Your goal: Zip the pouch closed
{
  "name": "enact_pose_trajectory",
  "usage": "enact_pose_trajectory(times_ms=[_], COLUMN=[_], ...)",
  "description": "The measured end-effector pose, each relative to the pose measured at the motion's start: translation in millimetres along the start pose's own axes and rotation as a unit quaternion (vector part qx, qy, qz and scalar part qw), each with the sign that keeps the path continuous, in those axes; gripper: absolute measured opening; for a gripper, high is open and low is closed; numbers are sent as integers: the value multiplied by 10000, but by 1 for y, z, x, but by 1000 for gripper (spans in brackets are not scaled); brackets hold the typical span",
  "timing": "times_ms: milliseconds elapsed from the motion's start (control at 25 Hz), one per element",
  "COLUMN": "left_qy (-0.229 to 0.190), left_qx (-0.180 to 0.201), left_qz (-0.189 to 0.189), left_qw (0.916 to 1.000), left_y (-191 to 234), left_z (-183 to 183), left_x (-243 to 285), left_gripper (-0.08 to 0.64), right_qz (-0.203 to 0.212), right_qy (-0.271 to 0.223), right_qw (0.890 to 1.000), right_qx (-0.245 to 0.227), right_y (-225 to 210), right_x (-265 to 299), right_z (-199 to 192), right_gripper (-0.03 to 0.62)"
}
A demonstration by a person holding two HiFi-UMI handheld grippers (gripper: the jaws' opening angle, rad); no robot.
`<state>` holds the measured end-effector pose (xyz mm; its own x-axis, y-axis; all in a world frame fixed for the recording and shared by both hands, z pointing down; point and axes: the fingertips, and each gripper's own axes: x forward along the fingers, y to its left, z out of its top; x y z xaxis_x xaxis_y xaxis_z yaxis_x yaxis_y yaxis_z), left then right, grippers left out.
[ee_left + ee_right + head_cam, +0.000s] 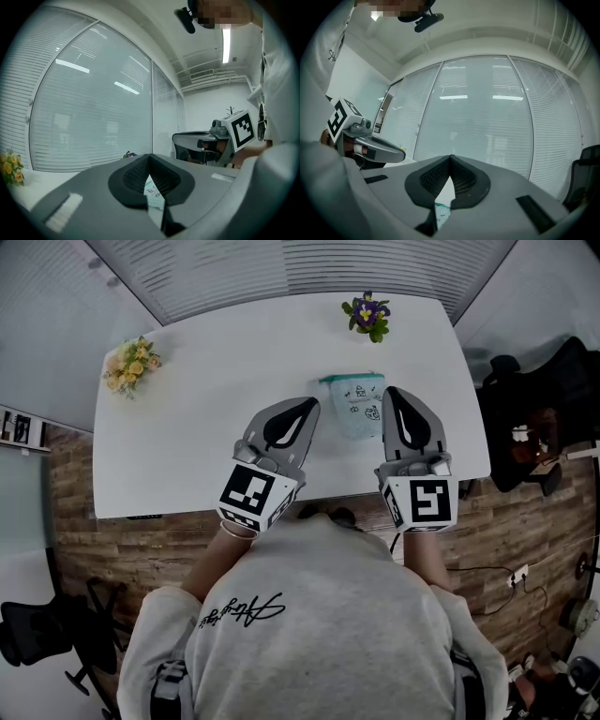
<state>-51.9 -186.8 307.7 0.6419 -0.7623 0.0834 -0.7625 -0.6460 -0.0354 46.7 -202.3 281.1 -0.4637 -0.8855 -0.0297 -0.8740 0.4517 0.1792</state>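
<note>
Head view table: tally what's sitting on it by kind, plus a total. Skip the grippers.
Pale teal printed zip pouch: 1
Small flower bunches: 2 (yellow-and-peach bunch, purple-and-yellow bunch)
Total on the white table: 3

The pouch (358,401) lies on the table (206,427), toward its right side. The left gripper (309,402) is to the left of the pouch. The right gripper (389,390) is just beside its right edge, so the pouch sits between them. A bunch of flowers (131,364) stands at the table's far left corner. A second bunch (367,317) stands at the far edge, behind the pouch.
</note>
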Motion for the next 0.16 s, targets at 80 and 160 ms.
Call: enact_pose_trajectory(times_ms=[80, 160], left_qy=[-18, -36], left_qx=[-13, -25], left_qz=[-17, -29], left_qw=[10000, 10000], left_y=[2, 5], left_z=[0, 0], left_x=[-3, -6], left_gripper=[2, 2], right_qz=[-21, -40], right_qy=[-15, -30], right_qw=[10000, 10000], right_qx=[7, 10], right_y=[4, 7], right_x=[1, 2], right_z=[1, 2], right_gripper=[0, 0])
